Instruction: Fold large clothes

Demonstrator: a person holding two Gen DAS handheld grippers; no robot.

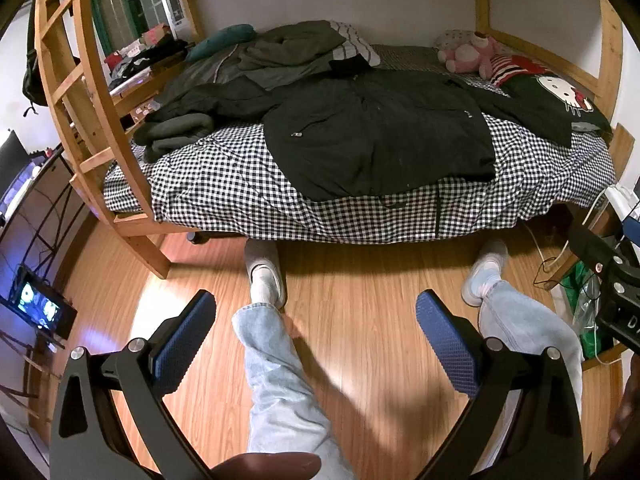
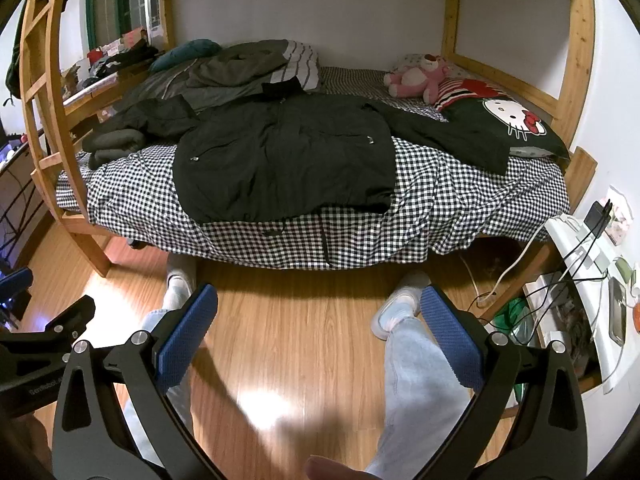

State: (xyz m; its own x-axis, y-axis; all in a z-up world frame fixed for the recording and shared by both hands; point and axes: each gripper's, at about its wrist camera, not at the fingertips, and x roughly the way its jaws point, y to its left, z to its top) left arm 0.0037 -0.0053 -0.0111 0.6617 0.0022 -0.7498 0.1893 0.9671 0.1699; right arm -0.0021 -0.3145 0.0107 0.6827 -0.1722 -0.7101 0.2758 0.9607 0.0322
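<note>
A large dark green jacket lies spread flat, front up, on the checked bed, its hem at the near edge. It also shows in the right wrist view. Its sleeves reach out to both sides. My left gripper is open and empty, held over the wooden floor well short of the bed. My right gripper is open and empty too, at the same distance. Each gripper's body shows at the edge of the other's view.
The bed sits in a wooden bunk frame with a ladder at the left. A heap of grey clothes, a pink plush toy and a Hello Kitty pillow lie on the bed. The person's legs stand between me and the bed. Cables and a white shelf are at the right.
</note>
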